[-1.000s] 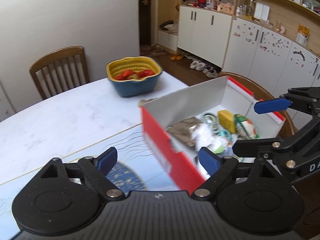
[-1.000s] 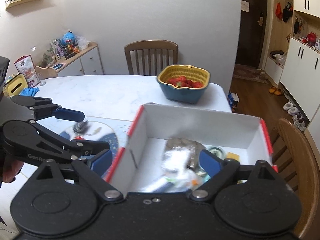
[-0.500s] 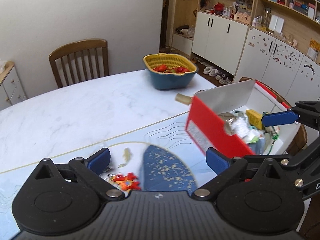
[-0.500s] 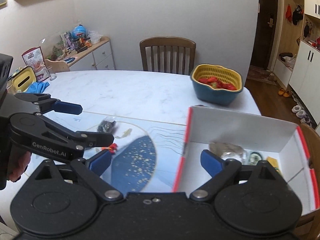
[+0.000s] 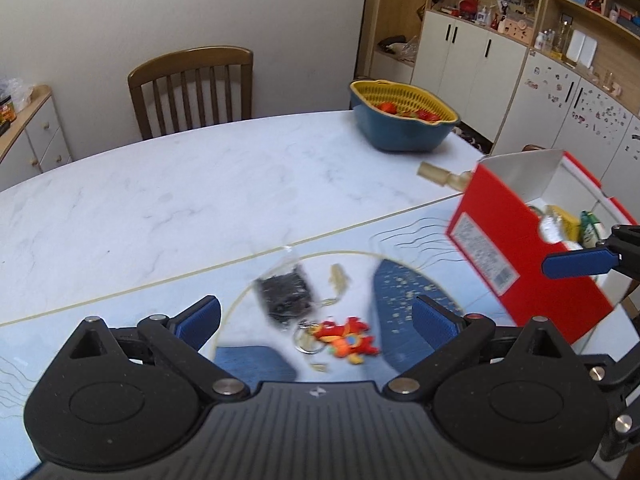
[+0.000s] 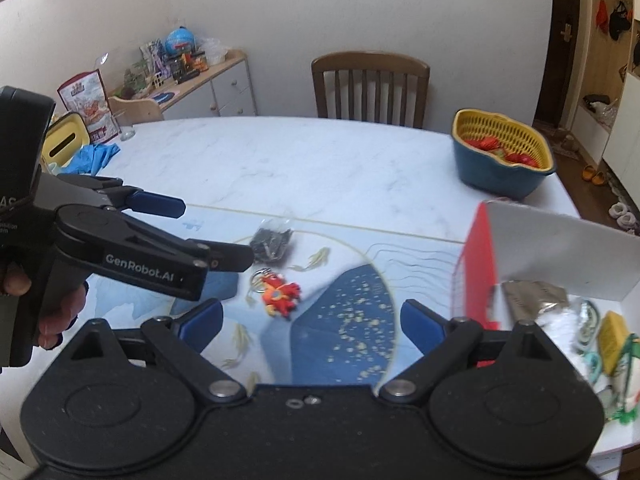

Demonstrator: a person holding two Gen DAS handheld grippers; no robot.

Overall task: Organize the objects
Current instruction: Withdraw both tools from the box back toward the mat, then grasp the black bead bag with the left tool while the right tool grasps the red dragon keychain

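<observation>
A red-and-white cardboard box (image 5: 516, 248) (image 6: 560, 248) with several small items inside stands at the table's right edge. On the blue mat lie a red-orange keychain figure (image 5: 346, 340) (image 6: 280, 294) and a small clear bag of dark bits (image 5: 286, 298) (image 6: 272, 242). My left gripper (image 5: 316, 318) is open and empty, just short of the keychain; it also shows in the right wrist view (image 6: 208, 232). My right gripper (image 6: 312, 320) is open and empty, between the keychain and the box.
A blue bowl with a yellow strainer of strawberries (image 5: 404, 118) (image 6: 502, 154) sits at the table's far right. A beige bottle (image 5: 442, 176) lies behind the box. A wooden chair (image 5: 192, 88) stands at the far side. Blue cloth (image 6: 94, 156) and a yellow box (image 6: 66, 142) are far left.
Both grippers have swung left, away from the box and over the mat. The keychain and the bag have come into view. Both stay open.
</observation>
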